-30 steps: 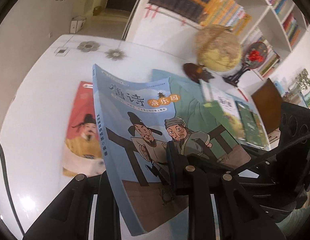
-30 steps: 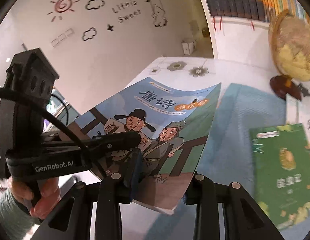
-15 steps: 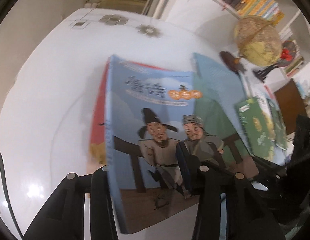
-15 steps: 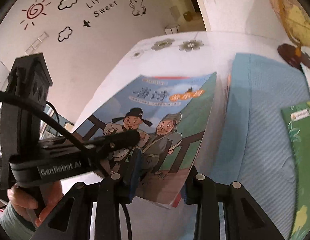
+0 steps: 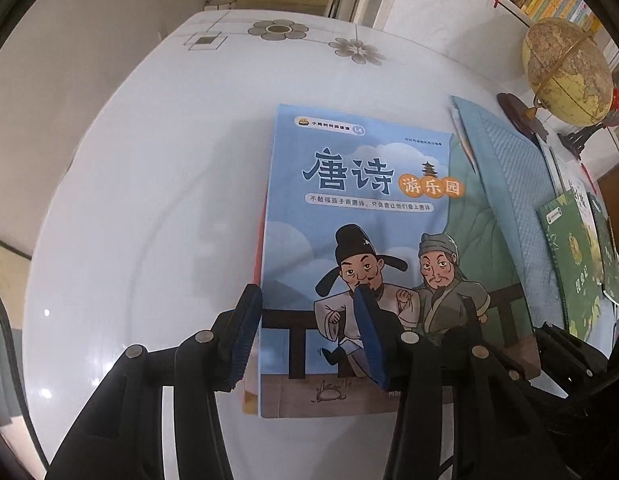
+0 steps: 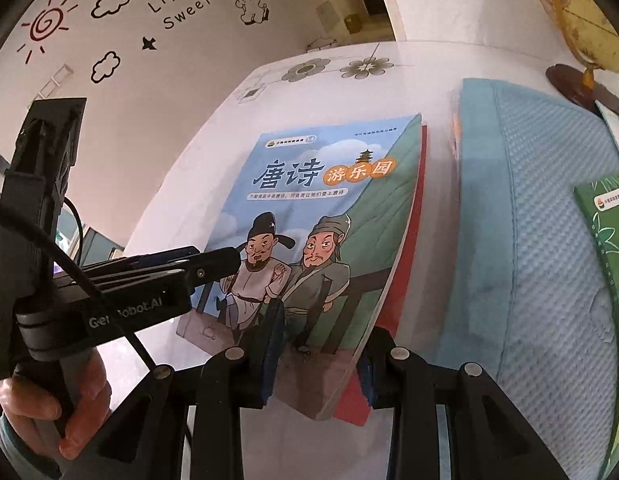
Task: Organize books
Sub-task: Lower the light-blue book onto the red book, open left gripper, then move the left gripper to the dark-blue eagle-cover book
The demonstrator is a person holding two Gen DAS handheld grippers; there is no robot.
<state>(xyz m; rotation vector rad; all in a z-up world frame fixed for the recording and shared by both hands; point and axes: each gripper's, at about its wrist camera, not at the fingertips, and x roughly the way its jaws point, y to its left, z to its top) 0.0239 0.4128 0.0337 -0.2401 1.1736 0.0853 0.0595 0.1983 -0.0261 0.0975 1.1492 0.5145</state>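
The step in hand looks like the stacking of one book on another: the blue book (image 5: 361,248) lies flat in the middle of the left wrist view, squared over a red book (image 6: 405,248) whose edge shows as a thin strip along its side, both on the white counter (image 5: 149,200). The left tool (image 5: 305,340) has just been opening; its jaws now stand part-way apart, one pad off the book's left edge and the other hovering over the cover, so nothing is pinched between them. The right tool (image 6: 317,364), low in the right wrist view, stands narrow and clamps the near corner of the blue book, one pad on the cover and the other under the lifted edge; whether the red book is caught in that grip too I cannot tell. The next move, I judge, calls for the right tool to let go and both to lift straight off without dragging the cover askew, then to go for the green book (image 6: 605,280) at the right edge, beyond the pale blue cloth (image 6: 529,240). The blue cover reads "唐诗" in large dark characters and "游乐园" in orange discs; the smaller line beneath is too fine to trust. The left tool's body reads "GenRobot.AI", and the wall at upper left says "Life is Sweet".
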